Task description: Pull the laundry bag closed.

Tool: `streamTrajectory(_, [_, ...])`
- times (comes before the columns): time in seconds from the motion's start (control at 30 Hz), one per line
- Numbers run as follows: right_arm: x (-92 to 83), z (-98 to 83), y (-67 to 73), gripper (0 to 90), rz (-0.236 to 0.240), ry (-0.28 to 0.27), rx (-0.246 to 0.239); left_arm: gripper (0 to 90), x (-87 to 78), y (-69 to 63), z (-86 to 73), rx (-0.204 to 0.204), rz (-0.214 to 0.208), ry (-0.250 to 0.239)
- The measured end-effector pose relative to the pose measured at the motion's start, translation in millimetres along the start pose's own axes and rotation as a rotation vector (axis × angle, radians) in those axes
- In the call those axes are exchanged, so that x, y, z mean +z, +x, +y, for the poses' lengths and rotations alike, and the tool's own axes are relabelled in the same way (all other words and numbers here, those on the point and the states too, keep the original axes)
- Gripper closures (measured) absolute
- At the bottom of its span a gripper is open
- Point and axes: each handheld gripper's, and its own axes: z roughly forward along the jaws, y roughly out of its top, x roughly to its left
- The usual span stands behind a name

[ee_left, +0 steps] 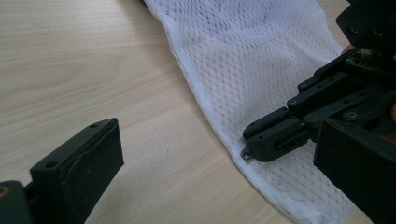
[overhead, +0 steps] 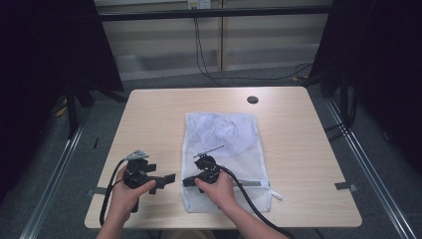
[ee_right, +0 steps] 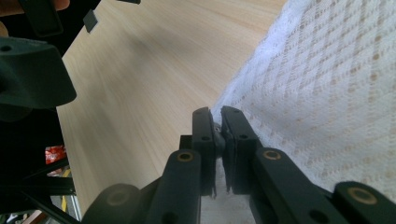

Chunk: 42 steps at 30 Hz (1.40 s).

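A white mesh laundry bag (overhead: 224, 134) lies flat in the middle of the table, with its zipper (overhead: 255, 183) running along the near end. My right gripper (ee_right: 217, 122) is shut on the small metal zipper pull (ee_left: 246, 155) at the bag's left near edge (ee_left: 219, 135). In the high view this right gripper (overhead: 187, 180) points left over the bag's corner. My left gripper (overhead: 166, 181) hovers just left of the bag, pointing right. It stands open, its wide-apart jaws facing the right gripper's tips (ee_left: 264, 140); the left gripper (ee_left: 219, 186) holds nothing.
The light wooden table (overhead: 149, 124) has bare room left and right of the bag. A round cable hole (overhead: 252, 99) sits near the far edge. Cables (overhead: 204, 64) hang behind the table. Black curtains flank both sides.
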Motion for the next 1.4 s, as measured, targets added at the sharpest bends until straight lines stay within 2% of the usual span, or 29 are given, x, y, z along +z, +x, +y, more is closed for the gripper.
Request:
streamTrajectory(0.1, [-2.8, 0.7, 0.5, 86.8, -0.010, -0.018, -0.002, 0.5, 2.0, -0.9, -0.4, -0.011, -0.010, 0.006])
streamTrajectory(0.33, [-13.2, 3.2, 0.4, 87.0, 0.022, -0.059, 0.024, 0.0, 7.5, -4.2, -1.3, -0.029, -0.051, 0.026])
streamTrajectory(0.5, [-18.0, 4.3, 0.3, 86.9, 0.034, -0.068, 0.044, 0.0, 12.6, -6.6, -3.5, -0.017, -0.071, 0.066])
streamTrajectory(0.73, [-24.5, 6.4, 0.9, 87.0, 0.061, -0.084, 0.057, 1.5, 18.0, -9.7, -6.4, -0.022, -0.099, 0.075])
streamTrajectory(0.9, [-27.5, 6.9, 0.7, 87.0, 0.069, -0.090, 0.060, 3.2, 23.7, -13.4, -7.6, -0.022, -0.128, 0.099])
streamTrajectory(1.13, [-31.9, 8.2, 1.7, 86.9, 0.078, -0.108, 0.064, 9.1, 29.8, -16.5, -8.6, -0.032, -0.149, 0.096])
streamTrajectory(1.37, [-34.7, 8.9, 2.1, 87.0, 0.082, -0.116, 0.061, 21.7, 33.5, -19.1, -9.4, -0.037, -0.179, 0.088])
streamTrajectory(1.4, [-35.4, 9.1, 2.3, 86.9, 0.081, -0.114, 0.063, 22.8, 33.8, -18.7, -9.3, -0.027, -0.181, 0.093])
